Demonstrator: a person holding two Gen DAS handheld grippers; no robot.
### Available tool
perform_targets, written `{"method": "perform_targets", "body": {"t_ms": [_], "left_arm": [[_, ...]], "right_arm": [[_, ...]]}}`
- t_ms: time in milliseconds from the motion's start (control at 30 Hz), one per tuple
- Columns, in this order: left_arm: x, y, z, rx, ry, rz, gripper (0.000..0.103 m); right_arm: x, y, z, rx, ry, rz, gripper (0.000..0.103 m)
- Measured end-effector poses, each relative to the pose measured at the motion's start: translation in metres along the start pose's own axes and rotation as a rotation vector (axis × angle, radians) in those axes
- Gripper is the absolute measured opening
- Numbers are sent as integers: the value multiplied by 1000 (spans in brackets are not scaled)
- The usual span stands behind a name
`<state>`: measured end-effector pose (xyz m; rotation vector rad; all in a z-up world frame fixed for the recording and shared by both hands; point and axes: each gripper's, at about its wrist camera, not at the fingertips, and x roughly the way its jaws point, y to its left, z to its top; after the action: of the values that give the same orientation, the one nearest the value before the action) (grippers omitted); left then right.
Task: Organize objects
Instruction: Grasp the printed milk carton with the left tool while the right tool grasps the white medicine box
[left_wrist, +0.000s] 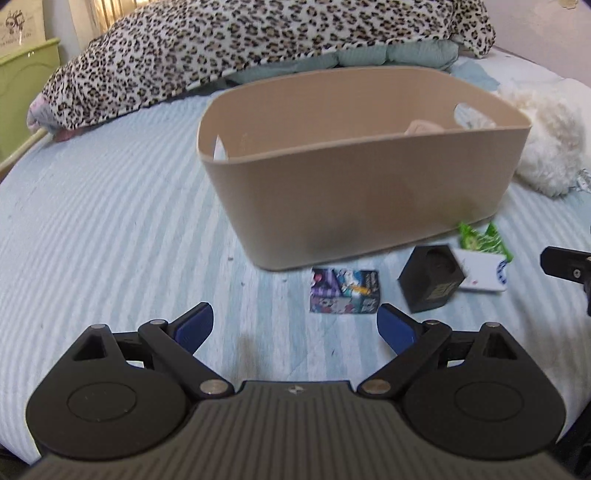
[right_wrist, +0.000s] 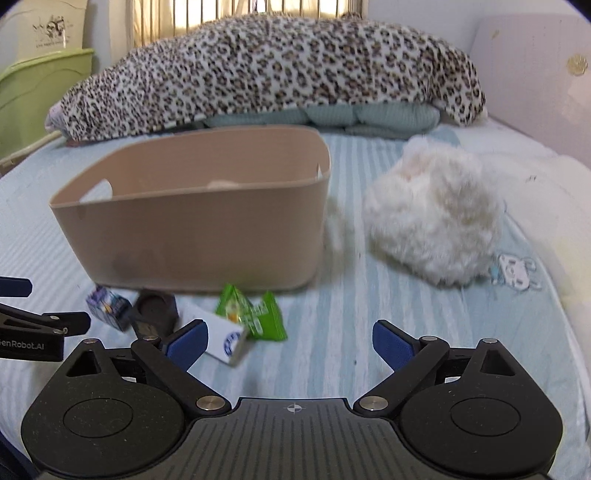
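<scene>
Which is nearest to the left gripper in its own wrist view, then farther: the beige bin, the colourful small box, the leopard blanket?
From the left gripper:
1. Colourful small box, just ahead, slightly right.
2. Beige bin, behind the box.
3. Leopard blanket, at the bed's far end.

The left gripper (left_wrist: 294, 325) hangs over the striped bedsheet (left_wrist: 110, 229) with its blue fingers spread wide and nothing between them. Ahead stands a beige bin (left_wrist: 354, 192); before it lie a colourful small box (left_wrist: 345, 291), a black box (left_wrist: 431, 278), a white box (left_wrist: 484, 273) and a green packet (left_wrist: 484, 242).
</scene>
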<state>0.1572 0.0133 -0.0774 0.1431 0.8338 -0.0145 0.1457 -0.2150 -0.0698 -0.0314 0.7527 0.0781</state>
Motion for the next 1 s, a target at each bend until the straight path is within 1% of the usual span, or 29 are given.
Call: {"method": "perform_targets", "body": {"t_ms": [167, 267, 367, 433, 533, 633, 700, 833, 1000], "left_arm": [[17, -2, -10, 8, 9, 0, 96], [25, -3, -14, -6, 13, -14, 96], [29, -5, -14, -18, 2, -35, 96], [30, -7, -14, -22, -23, -48, 96], [34, -12, -9, -10, -43, -32, 96], [44, -14, -3, -16, -30, -40, 96], [50, -13, -1, -21, -21, -42, 96], [56, -9, 2, -36, -31, -25, 96], [62, -1, 8, -59, -24, -18, 100]], "right_arm": [[19, 2, -6, 8, 53, 2, 97], [29, 7, -7, 22, 78, 5, 97], [37, 12, -6, 45, 86, 13, 97], [42, 16, -4, 50, 83, 6, 97], [49, 21, -2, 56, 86, 9, 97], [58, 24, 0, 94, 101, 21, 99], [64, 28, 0, 111, 99, 14, 101], [70, 37, 2, 127, 98, 15, 102], [78, 45, 6, 159, 113, 2, 103]]}}
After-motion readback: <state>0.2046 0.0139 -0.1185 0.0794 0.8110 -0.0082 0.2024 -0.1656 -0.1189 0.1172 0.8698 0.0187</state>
